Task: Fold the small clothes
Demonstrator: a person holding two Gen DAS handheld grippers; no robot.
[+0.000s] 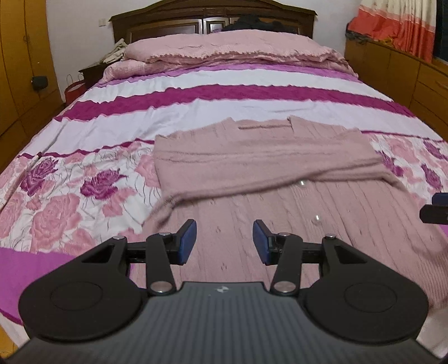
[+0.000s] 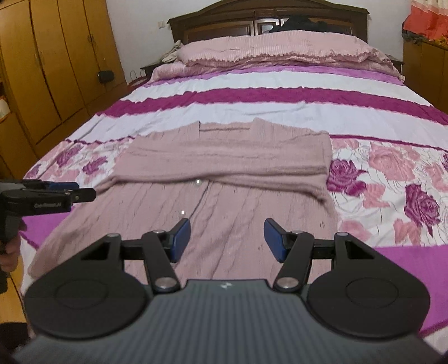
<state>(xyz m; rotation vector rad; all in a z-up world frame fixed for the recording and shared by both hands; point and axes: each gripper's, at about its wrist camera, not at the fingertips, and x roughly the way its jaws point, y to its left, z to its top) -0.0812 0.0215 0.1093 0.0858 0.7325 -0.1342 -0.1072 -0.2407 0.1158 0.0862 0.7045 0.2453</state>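
Note:
A dusty pink knit cardigan [image 1: 266,173] lies flat on the bed, collar toward the headboard, both sleeves folded across its chest. It also shows in the right wrist view [image 2: 224,173]. My left gripper [image 1: 224,242] is open and empty, hovering above the cardigan's lower left part. My right gripper [image 2: 227,240] is open and empty above the lower right part. The left gripper shows from the side at the left edge of the right wrist view [image 2: 74,191], and the right gripper's tip shows at the right edge of the left wrist view [image 1: 436,210].
The bed has a striped and rose-patterned cover [image 1: 84,179] with a pink folded quilt [image 1: 232,47] at the dark wooden headboard [image 2: 266,19]. Yellow wardrobes [image 2: 50,64] stand to the left, a wooden cabinet [image 1: 397,67] to the right.

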